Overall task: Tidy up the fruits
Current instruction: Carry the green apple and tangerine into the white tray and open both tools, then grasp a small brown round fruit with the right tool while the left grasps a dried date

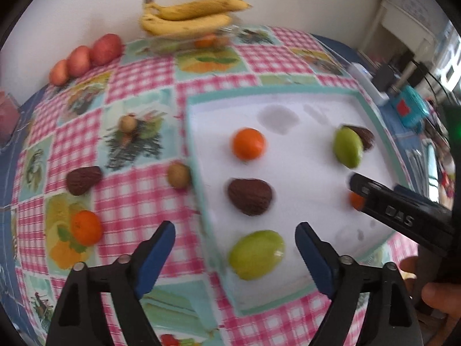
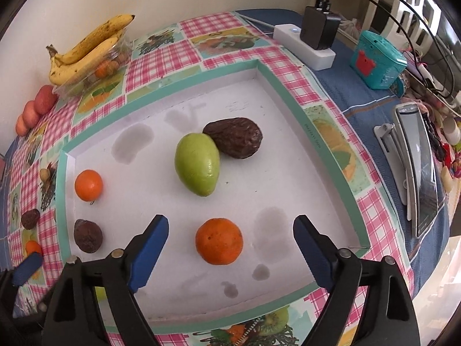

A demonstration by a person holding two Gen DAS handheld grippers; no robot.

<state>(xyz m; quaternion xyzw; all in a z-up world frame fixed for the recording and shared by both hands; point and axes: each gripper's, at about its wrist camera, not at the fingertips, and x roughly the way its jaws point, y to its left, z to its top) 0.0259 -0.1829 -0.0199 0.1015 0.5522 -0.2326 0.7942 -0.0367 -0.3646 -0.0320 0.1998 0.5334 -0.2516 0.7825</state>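
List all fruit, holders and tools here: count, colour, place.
Round citrus fruits: three loose, orange, two in shallow cardboard tray, one on checked cloth.
Oval smooth fruits: two, green, in tray.
Wrinkled fruits: three, brown, two in tray, one on cloth.
Small round fruits: two, tan, on cloth.
Bananas: two, yellow, on clear tub.
Apples: three, red, back wall.
Tray: one, white, on cloth.
Left tool: blue-padded, open, facing tray.
Right tool: blue-padded, open, facing tray.

right gripper [image 2: 230, 248] gapes over an orange [image 2: 219, 241] in the tray [image 2: 325, 141].
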